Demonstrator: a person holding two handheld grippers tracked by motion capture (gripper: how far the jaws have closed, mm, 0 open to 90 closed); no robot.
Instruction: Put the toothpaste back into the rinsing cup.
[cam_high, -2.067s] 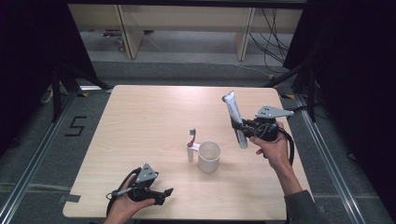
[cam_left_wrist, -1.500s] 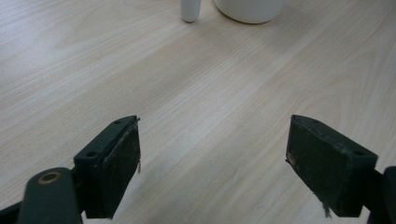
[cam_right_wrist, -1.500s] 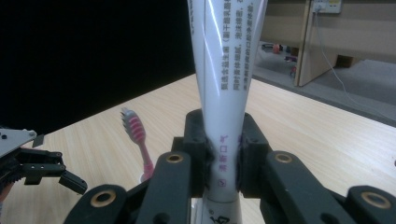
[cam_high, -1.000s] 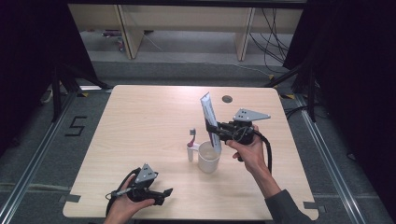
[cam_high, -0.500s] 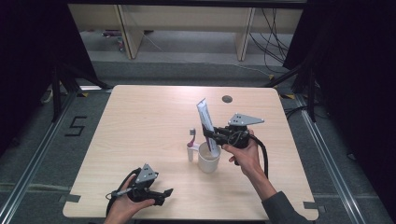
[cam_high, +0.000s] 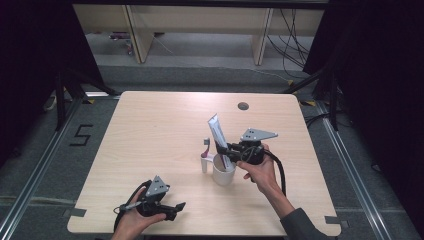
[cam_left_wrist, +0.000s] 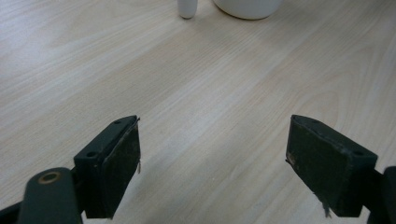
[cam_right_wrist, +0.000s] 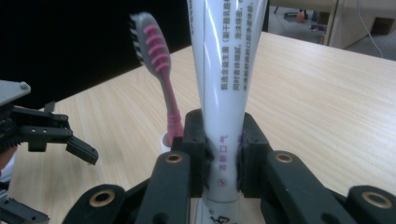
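My right gripper (cam_high: 223, 148) is shut on a white toothpaste tube (cam_high: 218, 135) that stands nearly upright, its lower end inside the white cup (cam_high: 223, 173) at the table's middle. In the right gripper view the tube (cam_right_wrist: 224, 84) is squeezed between the two black pads (cam_right_wrist: 196, 149). A pink toothbrush (cam_high: 205, 148) with a grey head stands in a small white holder (cam_high: 204, 164) just left of the cup; it rises beside the tube as the toothbrush (cam_right_wrist: 161, 79). My left gripper (cam_high: 176, 207) rests open near the front edge, with bare wood between its pads (cam_left_wrist: 116, 163).
The light wooden table (cam_high: 150, 135) has a dark cable hole (cam_high: 243, 106) at the back. The cup's base (cam_left_wrist: 247, 7) and the holder's foot (cam_left_wrist: 187, 8) lie ahead of the left gripper. Dark floor and metal rails surround the table.
My right gripper carried the toothpaste tube from the right side of the table leftward and down, so its lower end now sits in the cup. The left gripper stayed still.
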